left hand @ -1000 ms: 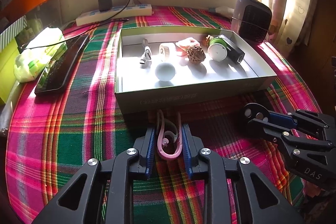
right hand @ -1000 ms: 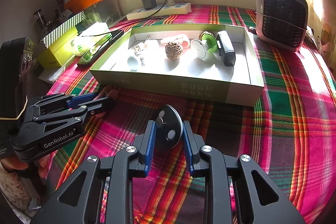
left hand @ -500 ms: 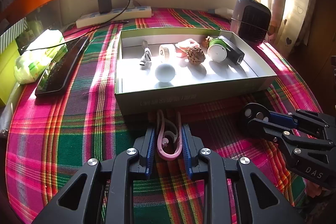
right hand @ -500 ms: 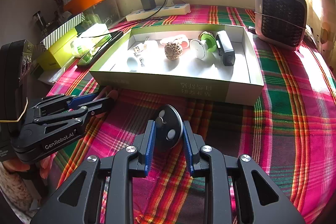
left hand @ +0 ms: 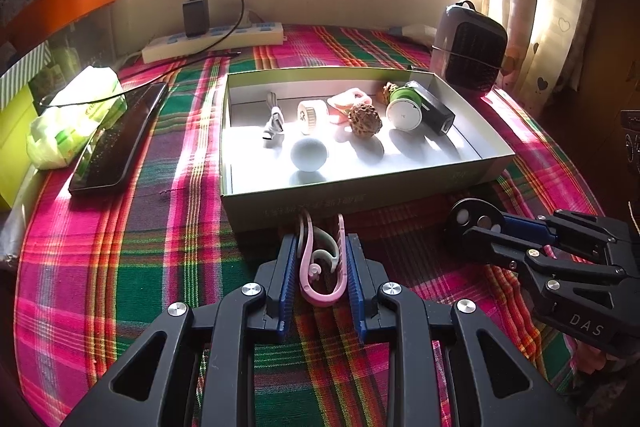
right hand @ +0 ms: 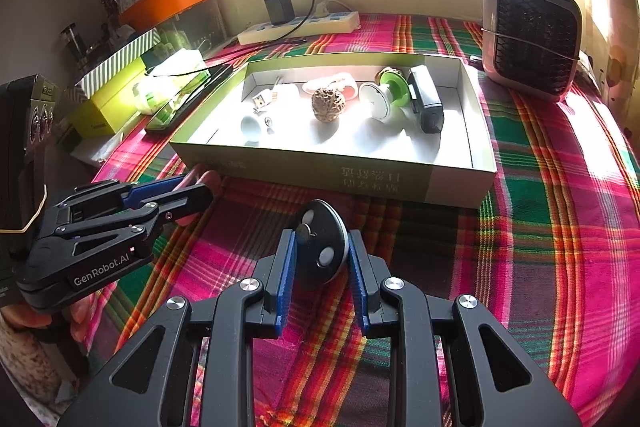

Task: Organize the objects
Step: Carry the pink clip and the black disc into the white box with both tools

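Plaid cloth (left hand: 120,267), box (left hand: 360,199) mid-frame. Left gripper (left hand: 322,263) clamps pink clip (left hand: 320,267); right gripper (right hand: 320,247) clamps black disc (right hand: 320,247). Risk: springy clip slips or snags the box's near wall.

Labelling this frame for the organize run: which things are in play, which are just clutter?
In play:
- pink clip in left claw
- black disc in right claw
- green tray

Clutter:
- power strip
- phone
- heater
- tissue pack
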The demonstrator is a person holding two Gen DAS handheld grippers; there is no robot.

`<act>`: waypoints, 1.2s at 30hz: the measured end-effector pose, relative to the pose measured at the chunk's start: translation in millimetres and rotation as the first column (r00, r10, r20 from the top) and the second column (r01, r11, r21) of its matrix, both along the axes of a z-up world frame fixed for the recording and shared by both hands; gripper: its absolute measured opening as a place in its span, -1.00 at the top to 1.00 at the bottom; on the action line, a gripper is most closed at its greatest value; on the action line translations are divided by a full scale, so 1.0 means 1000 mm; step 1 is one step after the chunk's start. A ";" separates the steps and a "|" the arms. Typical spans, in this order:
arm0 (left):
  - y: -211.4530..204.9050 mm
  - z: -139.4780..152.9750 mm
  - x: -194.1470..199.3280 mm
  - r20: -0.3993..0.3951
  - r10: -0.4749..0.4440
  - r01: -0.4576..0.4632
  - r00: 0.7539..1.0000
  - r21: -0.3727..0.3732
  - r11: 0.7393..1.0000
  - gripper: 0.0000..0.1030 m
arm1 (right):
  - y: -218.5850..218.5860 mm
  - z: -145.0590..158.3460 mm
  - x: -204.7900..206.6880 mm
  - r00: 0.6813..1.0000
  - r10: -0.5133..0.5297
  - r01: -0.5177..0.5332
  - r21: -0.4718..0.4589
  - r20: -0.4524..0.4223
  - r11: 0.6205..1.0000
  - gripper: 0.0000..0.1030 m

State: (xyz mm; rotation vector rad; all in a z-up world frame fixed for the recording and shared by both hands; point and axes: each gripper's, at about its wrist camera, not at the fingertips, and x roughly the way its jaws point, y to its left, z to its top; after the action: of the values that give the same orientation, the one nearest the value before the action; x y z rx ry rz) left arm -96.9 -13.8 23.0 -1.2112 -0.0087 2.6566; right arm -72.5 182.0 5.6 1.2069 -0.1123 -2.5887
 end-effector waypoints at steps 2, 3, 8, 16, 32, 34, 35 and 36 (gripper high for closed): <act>0.000 0.003 0.001 -0.005 -0.007 0.007 1.000 0.001 1.000 0.58 | -0.001 0.002 0.000 1.000 0.004 -0.004 -0.001 -0.006 1.000 0.49; 0.001 0.005 0.002 -0.009 -0.010 0.010 1.000 -0.001 1.000 0.58 | -0.001 0.003 0.001 1.000 0.006 -0.006 -0.002 -0.010 1.000 0.49; 0.003 0.015 0.005 -0.028 -0.032 0.033 0.999 0.013 0.999 0.58 | -0.002 0.013 0.003 0.999 0.011 -0.011 -0.005 -0.038 1.000 0.49; 0.007 0.025 0.004 -0.050 -0.042 0.043 0.998 0.016 0.999 0.58 | -0.001 0.022 0.003 0.998 0.007 -0.008 -0.006 -0.065 1.000 0.49; 0.010 0.036 -0.003 -0.075 -0.044 0.045 0.996 0.009 0.999 0.58 | 0.001 0.032 -0.002 0.996 0.001 -0.001 -0.004 -0.087 1.000 0.49; 0.009 0.036 -0.004 -0.077 -0.043 0.044 0.996 0.009 0.999 0.58 | 0.001 0.032 -0.003 0.996 -0.001 0.001 -0.003 -0.088 1.000 0.49; 0.009 0.037 -0.004 -0.078 -0.042 0.043 0.996 0.009 0.999 0.58 | 0.001 0.032 -0.003 0.996 -0.002 0.002 -0.004 -0.089 1.000 0.49; 0.009 0.038 -0.004 -0.080 -0.042 0.043 0.996 0.010 0.999 0.58 | 0.001 0.032 -0.003 0.996 -0.002 0.002 -0.005 -0.089 1.000 0.49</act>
State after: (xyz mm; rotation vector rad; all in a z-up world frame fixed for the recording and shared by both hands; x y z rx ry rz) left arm -101.1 -4.7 60.6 -1.0888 0.0141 2.6621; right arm -75.9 183.2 37.8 1.0877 -0.1010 -2.6377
